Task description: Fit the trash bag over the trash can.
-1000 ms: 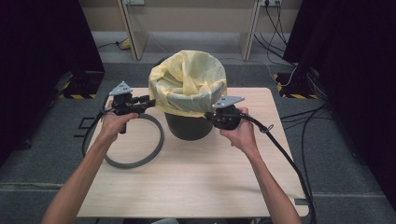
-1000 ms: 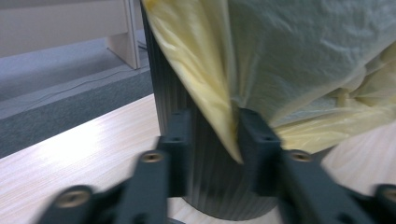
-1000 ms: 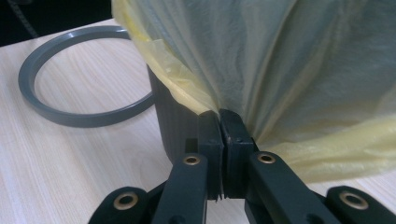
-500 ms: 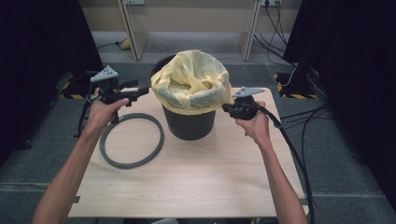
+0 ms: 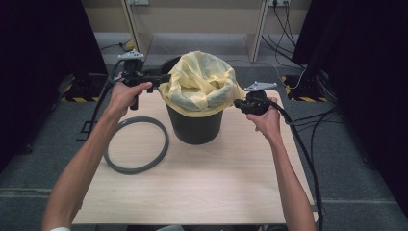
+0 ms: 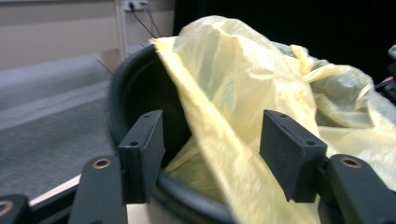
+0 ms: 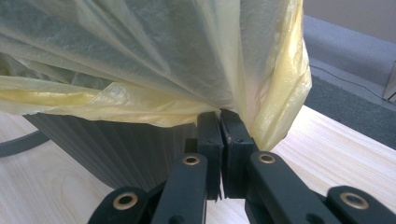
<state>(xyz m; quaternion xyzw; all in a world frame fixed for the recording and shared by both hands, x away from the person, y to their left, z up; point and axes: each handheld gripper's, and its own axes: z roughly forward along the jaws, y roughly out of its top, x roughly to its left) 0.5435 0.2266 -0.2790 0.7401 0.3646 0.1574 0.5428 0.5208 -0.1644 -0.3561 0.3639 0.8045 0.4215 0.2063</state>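
- High view: L gripper [image 5: 161, 77] sits at the upper-left rim of the dark bin [image 5: 195, 126], jaws pointing right at the loose edge of the yellow bag [image 5: 202, 84]. How wide they stand is hard to read from up here.
- High view: R gripper [image 5: 238, 103] is at the bin's right side, tips buried in the bag's hem where it folds over the rim.
- High view: bin stands upright mid-table, toward the far edge; bag draped over most of the rim, but the back-left stretch of rim is bare & dark. Grey ring [image 5: 136, 144] lies flat on the table [image 5: 202, 192] just left of the bin, near but not touching. Cables trail off both grippers.
- L gripper view: L gripper [image 6: 210, 140] is parted about halfway, after a quick widening & slight narrowing. A taut fold of the yellow bag [image 6: 233, 93] runs up btwn the pads; neither pad presses it, gap visible each side. Left pad sits over the bare bin rim [image 6: 126, 88], inside wall dark behind. Bag billows to the right & blocks the far side.
- R gripper view: R gripper [image 7: 219, 116] is clamped tight, pads together w/ a pinch of yellow bag [image 7: 163, 60] gathered btwn them; film fans out upward from the pinch. Ribbed bin wall [image 7: 116, 144] directly behind/left of the jaws; bag hem hangs over it. Bit of the grey ring [image 7: 18, 142] at far left on the table [image 7: 336, 154].
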